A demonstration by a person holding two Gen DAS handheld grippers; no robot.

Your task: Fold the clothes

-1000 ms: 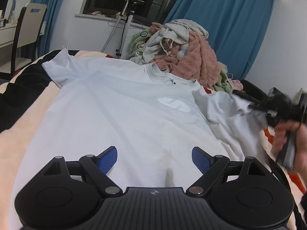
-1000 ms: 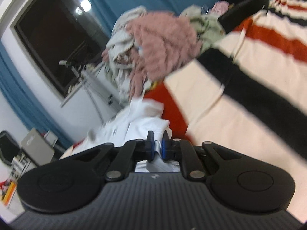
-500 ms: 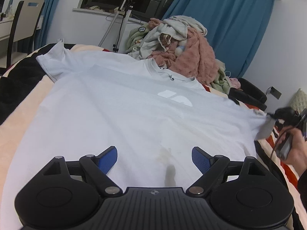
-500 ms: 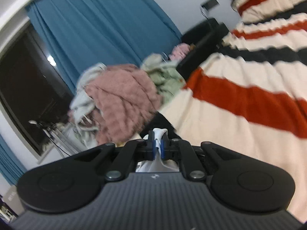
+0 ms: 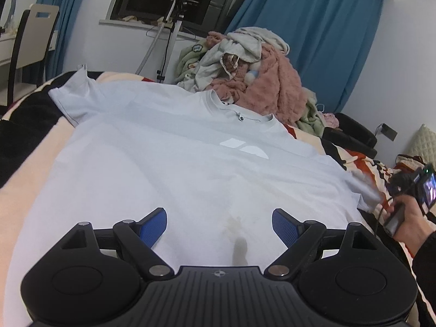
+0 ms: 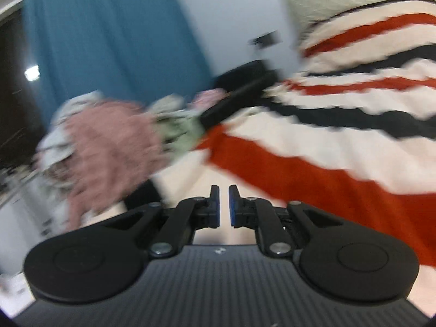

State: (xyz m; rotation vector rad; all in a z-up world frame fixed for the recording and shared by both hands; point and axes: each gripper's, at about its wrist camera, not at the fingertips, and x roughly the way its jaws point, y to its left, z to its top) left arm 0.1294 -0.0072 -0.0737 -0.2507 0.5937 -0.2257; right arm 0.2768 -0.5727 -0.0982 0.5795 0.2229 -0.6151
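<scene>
Over the near hem of the pale T-shirt (image 5: pixel 169 169) hangs the left gripper (image 5: pixel 219 222), its jaws spread wide with nothing between them. That shirt lies flat, front up, on the striped blanket (image 6: pixel 340 147). At its right sleeve the right gripper (image 6: pixel 221 207) is parting its jaws, the narrow gap empty. Beyond the shirt's collar rises a pile of clothes (image 5: pixel 253 79).

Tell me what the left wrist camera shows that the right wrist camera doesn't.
Left wrist only: the pale T-shirt spread flat, the chair, the open left claw, and the right hand. Right wrist only: the right claw, opening, nothing between its pads. Both: the striped blanket, the blue curtain and the clothes pile.
</scene>
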